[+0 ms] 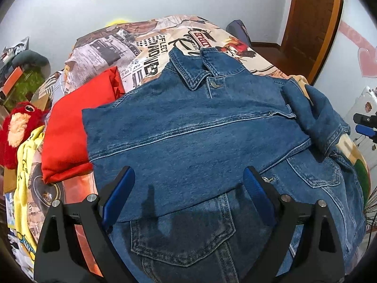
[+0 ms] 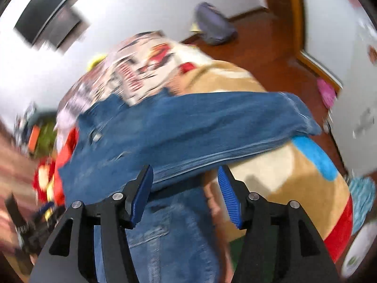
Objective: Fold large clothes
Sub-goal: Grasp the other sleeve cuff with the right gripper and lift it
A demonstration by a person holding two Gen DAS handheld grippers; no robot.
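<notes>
A blue denim jacket [image 1: 200, 127] lies on the bed, collar at the far side, with one sleeve folded across its front. My left gripper [image 1: 188, 181] is open and empty, just above the jacket's near part. In the blurred right wrist view the jacket [image 2: 188, 129] shows with a sleeve or edge lying across it. My right gripper [image 2: 186, 176] is open at the jacket's right edge, its jaws either side of the denim edge, not closed on it. My right gripper also shows at the right edge of the left wrist view [image 1: 365, 125].
A printed bedspread [image 1: 132, 47] covers the bed. A folded red garment [image 1: 70, 127] lies left of the jacket, with a yellow garment [image 1: 26, 155] and a red plush toy [image 1: 18, 127] further left. A wooden door [image 1: 311, 23] stands at the far right. A grey bag [image 2: 214, 28] sits on the floor.
</notes>
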